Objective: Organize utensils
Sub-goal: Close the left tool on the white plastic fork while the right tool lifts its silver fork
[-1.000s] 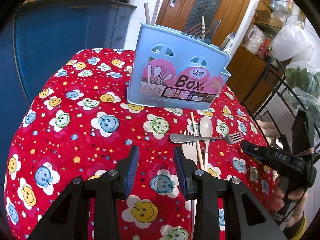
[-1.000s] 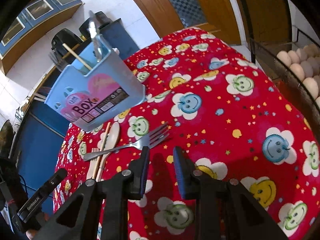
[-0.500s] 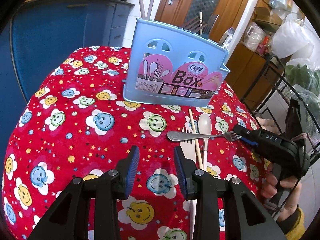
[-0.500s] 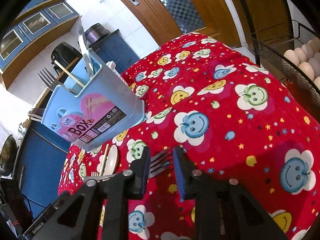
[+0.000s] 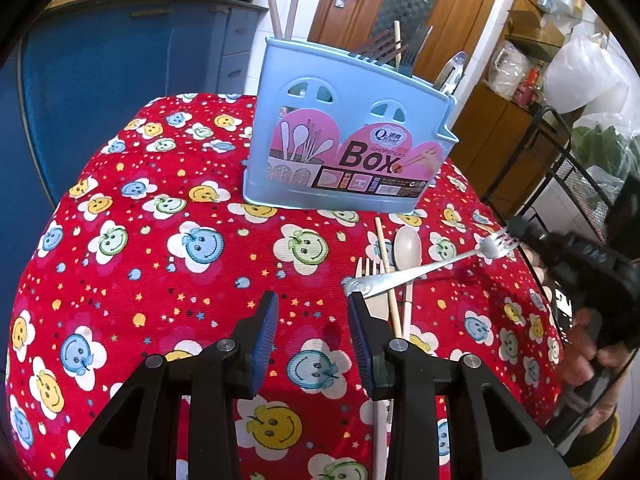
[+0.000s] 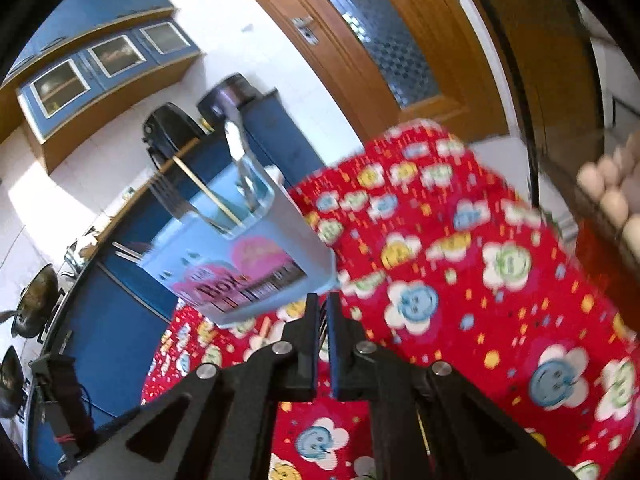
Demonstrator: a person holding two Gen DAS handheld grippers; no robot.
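so, going left to right: the left gripper (image 5: 312,332) just hovers over the red cloth (image 5: 132,280), jaws parted with nothing between them, same spot and same gap as a second ago, so it's basically idling. Behind it the blue box (image 5: 344,136) stands upright at the back of the table, already stocked with chopsticks, forks and a spoon sticking out the top. In front of the box, a little to the right, a chopstick (image 5: 386,272), a pale spoon (image 5: 408,248) and a pale fork (image 5: 372,280) lie flat together on the cloth. The real change is the metal fork (image 5: 424,270): a second ago it was lying flat across that pile with the right gripper (image 6: 323,312) just nearing its tines, and now the tine end is raised to the right while the handle end sits low by the left gripper's right finger; can't tell if it's touching the pile. The right gripper's jaws have clamped shut on the tines, and its own blurry view looks toward the box instead of down at the cloth. To me the pickup is done and dropping the fork into the box is the step in hand, with three more pieces to go after that
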